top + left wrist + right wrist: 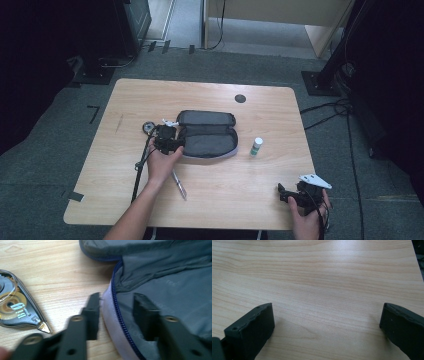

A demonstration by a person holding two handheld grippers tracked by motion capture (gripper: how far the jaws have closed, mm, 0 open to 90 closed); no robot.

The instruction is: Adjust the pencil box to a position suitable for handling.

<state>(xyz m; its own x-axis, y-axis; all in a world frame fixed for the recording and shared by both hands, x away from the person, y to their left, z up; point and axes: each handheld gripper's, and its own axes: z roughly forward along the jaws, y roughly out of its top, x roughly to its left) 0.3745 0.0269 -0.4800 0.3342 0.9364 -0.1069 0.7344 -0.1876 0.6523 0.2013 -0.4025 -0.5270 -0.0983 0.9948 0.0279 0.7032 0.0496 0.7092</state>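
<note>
A dark grey pencil case (207,135) lies unzipped in the middle of the wooden table (150,95). My left gripper (167,142) is at the case's left end. In the left gripper view the jaws (116,296) stand apart astride the case's pale rim and blue zipper (113,302), one jaw outside over the wood, the other over the grey lining (162,277). The pads do not squeeze the rim. My right gripper (285,192) rests near the table's front right corner, wide open (327,306) over bare wood.
A clear correction tape dispenser (15,307) lies just left of the case (148,127). A pen (179,185) lies by the left forearm. A small white bottle with a green cap (257,146) stands right of the case. A black round grommet (240,98) sits at the back.
</note>
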